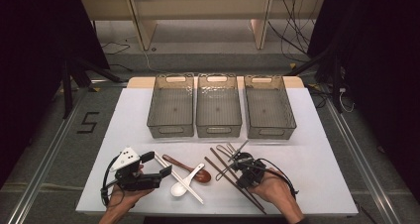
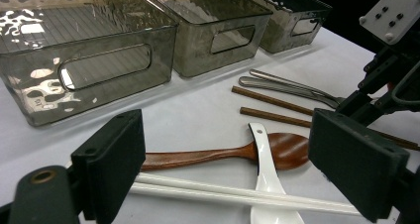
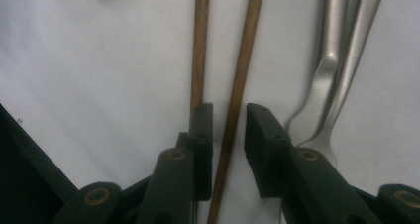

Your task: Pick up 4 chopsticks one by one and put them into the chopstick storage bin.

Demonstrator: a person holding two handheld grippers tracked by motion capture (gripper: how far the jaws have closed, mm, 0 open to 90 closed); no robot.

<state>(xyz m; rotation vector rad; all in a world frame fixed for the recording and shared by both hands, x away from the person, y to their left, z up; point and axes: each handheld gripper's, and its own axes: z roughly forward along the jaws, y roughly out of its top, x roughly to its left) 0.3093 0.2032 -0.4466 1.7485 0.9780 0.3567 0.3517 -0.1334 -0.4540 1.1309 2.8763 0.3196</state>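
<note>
Brown chopsticks [image 3: 236,85] between metal cutlery [image 3: 337,60], wooden spoon [image 1: 190,168]

open table [image 1: 317,149] right of the bins [image 1: 219,112], utensils crowding near edge, metal spoons [image 3: 341,60] beside brown chopsticks [image 3: 237,75]

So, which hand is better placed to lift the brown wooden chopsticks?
The right. Its gripper already has one brown wooden chopstick between its fingers, not yet pressed. The left gripper hovers by the white chopsticks.

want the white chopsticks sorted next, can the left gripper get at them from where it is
Probably yes: the left gripper stands open just above the white chopsticks. The white spoon lies across them, so it may get nudged.
</note>
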